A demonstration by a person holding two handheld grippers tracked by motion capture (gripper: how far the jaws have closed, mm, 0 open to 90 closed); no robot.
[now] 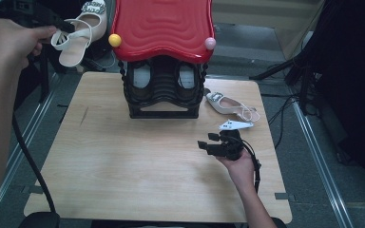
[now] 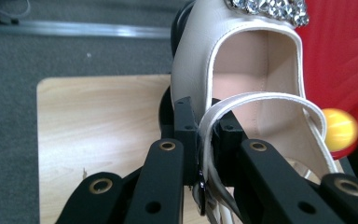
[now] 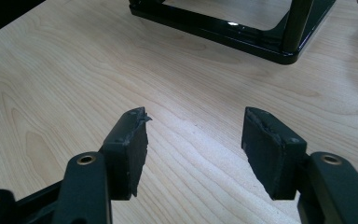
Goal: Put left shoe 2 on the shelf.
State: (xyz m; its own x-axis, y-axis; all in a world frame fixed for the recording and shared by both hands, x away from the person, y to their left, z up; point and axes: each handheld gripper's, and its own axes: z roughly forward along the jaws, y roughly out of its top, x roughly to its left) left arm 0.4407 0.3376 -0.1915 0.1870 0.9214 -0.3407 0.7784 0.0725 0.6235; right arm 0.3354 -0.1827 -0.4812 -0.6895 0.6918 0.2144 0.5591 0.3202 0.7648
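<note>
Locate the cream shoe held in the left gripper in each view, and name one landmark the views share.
High view: the cream shoe hangs at top left, its strap pinched in the left gripper, beside the red-topped rack.
Left gripper view: it rises from centre to top right, strap between the jaws.
Right gripper view: not in it.
Shared landmark: the wooden table.

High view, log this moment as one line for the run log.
left tongs: shut on strap of cream shoe, lifted beside red-topped rack | right tongs: open, over table | second shoe: on table
</note>
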